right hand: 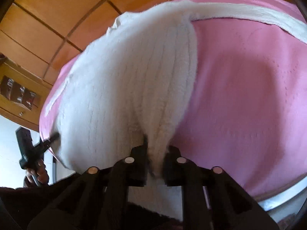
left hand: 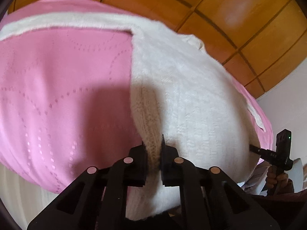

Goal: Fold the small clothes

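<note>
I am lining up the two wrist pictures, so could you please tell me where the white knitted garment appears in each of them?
Left wrist view: the white knitted garment fills the centre-right, its near edge pinched in the left gripper.
Right wrist view: it fills the centre-left, a fold pinched in the right gripper.
Shared landmark: the pink cover beneath it, left of the garment in the left view, right of it in the right view.

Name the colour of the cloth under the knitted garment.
Pink, with faint dotted lines; the cloth shows best in the left wrist view.
</note>
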`<move>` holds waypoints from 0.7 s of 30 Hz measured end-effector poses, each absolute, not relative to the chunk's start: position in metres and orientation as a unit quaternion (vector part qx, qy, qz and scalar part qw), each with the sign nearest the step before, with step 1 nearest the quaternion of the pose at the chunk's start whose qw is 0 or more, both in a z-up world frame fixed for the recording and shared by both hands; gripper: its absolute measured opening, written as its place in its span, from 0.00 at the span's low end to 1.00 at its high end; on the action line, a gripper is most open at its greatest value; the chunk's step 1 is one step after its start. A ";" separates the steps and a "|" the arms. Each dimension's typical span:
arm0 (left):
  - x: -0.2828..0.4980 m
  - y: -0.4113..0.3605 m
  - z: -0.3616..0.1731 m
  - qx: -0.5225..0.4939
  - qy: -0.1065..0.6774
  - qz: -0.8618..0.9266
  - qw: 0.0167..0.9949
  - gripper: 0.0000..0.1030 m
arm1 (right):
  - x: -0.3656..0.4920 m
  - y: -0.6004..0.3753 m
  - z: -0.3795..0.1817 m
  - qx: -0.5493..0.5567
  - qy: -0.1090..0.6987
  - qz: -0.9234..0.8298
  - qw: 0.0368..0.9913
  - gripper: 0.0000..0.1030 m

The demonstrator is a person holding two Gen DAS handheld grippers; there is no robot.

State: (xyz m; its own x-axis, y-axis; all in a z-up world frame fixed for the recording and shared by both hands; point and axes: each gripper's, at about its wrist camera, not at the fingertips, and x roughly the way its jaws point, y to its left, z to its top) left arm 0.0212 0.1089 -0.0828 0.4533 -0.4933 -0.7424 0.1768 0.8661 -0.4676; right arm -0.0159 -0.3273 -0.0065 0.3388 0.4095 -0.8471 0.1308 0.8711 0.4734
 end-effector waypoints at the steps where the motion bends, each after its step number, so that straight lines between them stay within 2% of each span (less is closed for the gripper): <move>1: 0.020 0.109 -0.077 -0.164 0.477 -0.204 0.839 0.08 | -0.023 -0.324 0.005 0.234 0.560 0.091 0.790 0.09; 5: 0.005 0.117 -0.057 -0.154 0.457 -0.223 0.847 0.08 | -0.040 -0.334 0.048 0.214 0.508 0.109 0.827 0.08; 9: 0.001 0.116 -0.079 -0.113 0.497 -0.201 0.837 0.08 | -0.044 -0.336 0.009 0.173 0.567 0.082 0.801 0.08; 12: 0.006 0.112 -0.082 -0.092 0.509 -0.177 0.837 0.11 | -0.046 -0.338 -0.013 0.190 0.585 0.072 0.786 0.10; 14: 0.010 0.111 -0.068 -0.088 0.488 -0.173 0.851 0.35 | -0.045 -0.345 -0.009 0.206 0.573 0.075 0.789 0.19; 16: 0.018 0.108 -0.051 -0.088 0.456 -0.167 0.870 0.49 | -0.044 -0.359 0.000 0.213 0.554 0.057 0.803 0.42; 21: 0.045 0.087 -0.036 -0.091 0.431 -0.168 0.882 0.51 | -0.038 -0.441 0.008 0.298 0.488 -0.055 0.818 0.44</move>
State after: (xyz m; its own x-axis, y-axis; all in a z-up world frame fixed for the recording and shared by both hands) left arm 0.0450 0.0867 -0.0364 0.5726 -0.3743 -0.7294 0.2171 0.9271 -0.3054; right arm -0.0382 -0.4408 0.0078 0.5167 0.2013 -0.8322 0.3817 0.8158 0.4344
